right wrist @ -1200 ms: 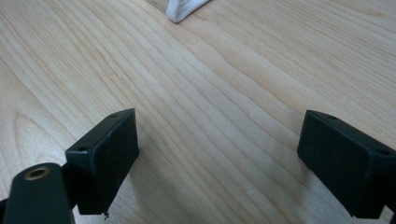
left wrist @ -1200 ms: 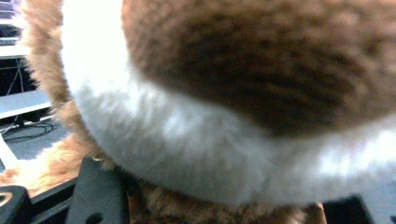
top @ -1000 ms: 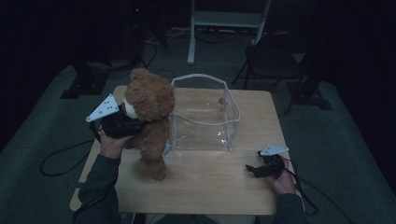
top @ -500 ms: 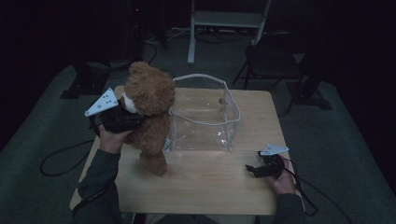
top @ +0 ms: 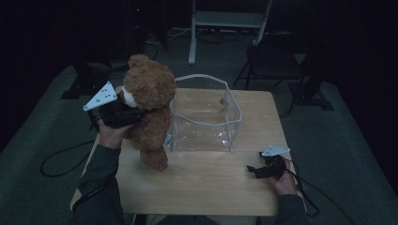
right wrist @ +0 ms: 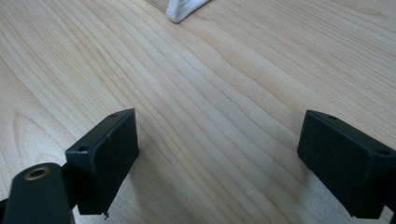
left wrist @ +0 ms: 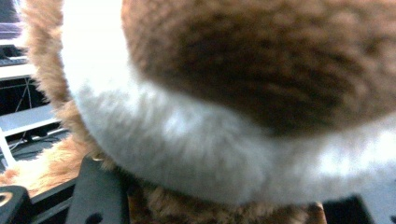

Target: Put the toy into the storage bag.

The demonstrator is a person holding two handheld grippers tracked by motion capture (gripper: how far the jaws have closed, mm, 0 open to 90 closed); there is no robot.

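A brown teddy bear (top: 150, 108) with a white muzzle hangs upright over the left part of the wooden table (top: 202, 187), its foot just above the wood. My left gripper (top: 133, 115) is shut on the bear at its neck, under the muzzle. In the left gripper view the bear's fur (left wrist: 243, 93) sits right against the camera between the black jaws. A clear plastic bin (top: 234, 112) stands right of the bear, with nothing in it. My right gripper (top: 253, 169) rests near the table's front right edge, its jaws open (right wrist: 219, 158) over bare wood.
A folding chair (top: 277, 61) and a white stand (top: 230, 18) are on the floor behind the table. A cable (top: 61, 157) loops on the carpet at the left. A white corner (right wrist: 184, 9), likely of the bin, lies ahead of the right gripper.
The left gripper has lifted the bear a little higher and slightly toward the bin. The right gripper has stayed where it was.
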